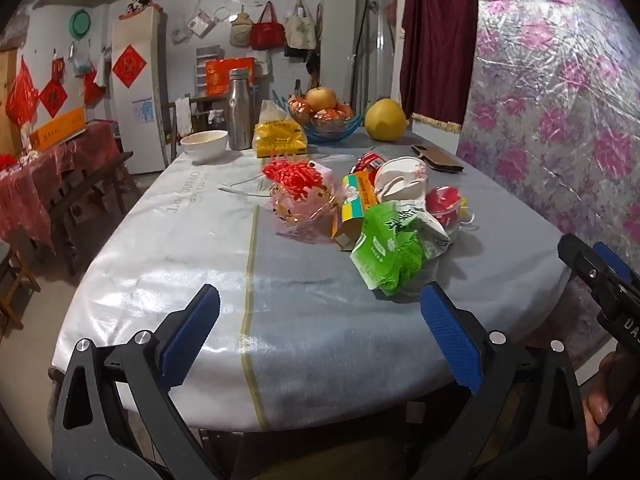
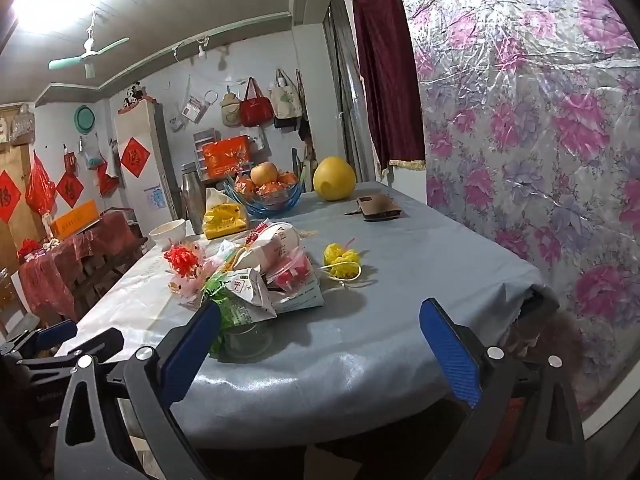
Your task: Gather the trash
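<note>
the oilcloth-covered table [image 1: 280, 320] is white on one side and grey-blue on the other, split by a thin gold stripe. on it lie a crumpled bright green wrapper with white print [image 1: 386, 258], a red curled ribbon bow [image 1: 294, 174] and yellow mesh pompoms [image 2: 342, 260]. the plastic wall sheet [image 2: 540, 140] bears pink and lilac flowers. both grippers' pads [image 1: 192, 326] are blue.

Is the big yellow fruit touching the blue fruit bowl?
Apart. In the right wrist view, bare tablecloth shows between the yellow fruit and the blue bowl.
</note>
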`<state>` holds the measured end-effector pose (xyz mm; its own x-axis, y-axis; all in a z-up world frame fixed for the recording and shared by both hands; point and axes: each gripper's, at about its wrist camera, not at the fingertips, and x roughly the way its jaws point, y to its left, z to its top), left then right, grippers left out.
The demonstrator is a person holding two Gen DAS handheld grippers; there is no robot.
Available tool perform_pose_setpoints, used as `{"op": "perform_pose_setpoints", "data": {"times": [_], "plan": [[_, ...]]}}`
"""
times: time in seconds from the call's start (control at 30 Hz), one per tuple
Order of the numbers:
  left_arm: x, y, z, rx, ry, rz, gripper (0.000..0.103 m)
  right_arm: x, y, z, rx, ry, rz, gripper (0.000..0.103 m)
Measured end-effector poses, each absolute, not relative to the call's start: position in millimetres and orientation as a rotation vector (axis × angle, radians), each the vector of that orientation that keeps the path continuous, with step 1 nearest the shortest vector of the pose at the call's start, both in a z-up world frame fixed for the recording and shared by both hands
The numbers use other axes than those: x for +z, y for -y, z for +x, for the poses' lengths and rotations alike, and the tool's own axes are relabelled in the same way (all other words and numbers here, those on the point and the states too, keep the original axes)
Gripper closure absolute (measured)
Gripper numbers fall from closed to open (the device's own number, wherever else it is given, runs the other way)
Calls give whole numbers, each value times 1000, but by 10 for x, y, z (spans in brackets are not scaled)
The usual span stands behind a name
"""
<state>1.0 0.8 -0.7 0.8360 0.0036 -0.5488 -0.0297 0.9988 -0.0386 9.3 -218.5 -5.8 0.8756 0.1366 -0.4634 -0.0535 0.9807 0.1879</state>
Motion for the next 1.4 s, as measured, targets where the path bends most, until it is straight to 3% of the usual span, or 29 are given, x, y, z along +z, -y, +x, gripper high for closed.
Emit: {"op": "perform_pose_setpoints", "data": {"times": [1.4], "plan": [[-292, 74, 139, 55, -660, 41, 7, -218, 2255, 237, 101, -538, 201, 5]]}}
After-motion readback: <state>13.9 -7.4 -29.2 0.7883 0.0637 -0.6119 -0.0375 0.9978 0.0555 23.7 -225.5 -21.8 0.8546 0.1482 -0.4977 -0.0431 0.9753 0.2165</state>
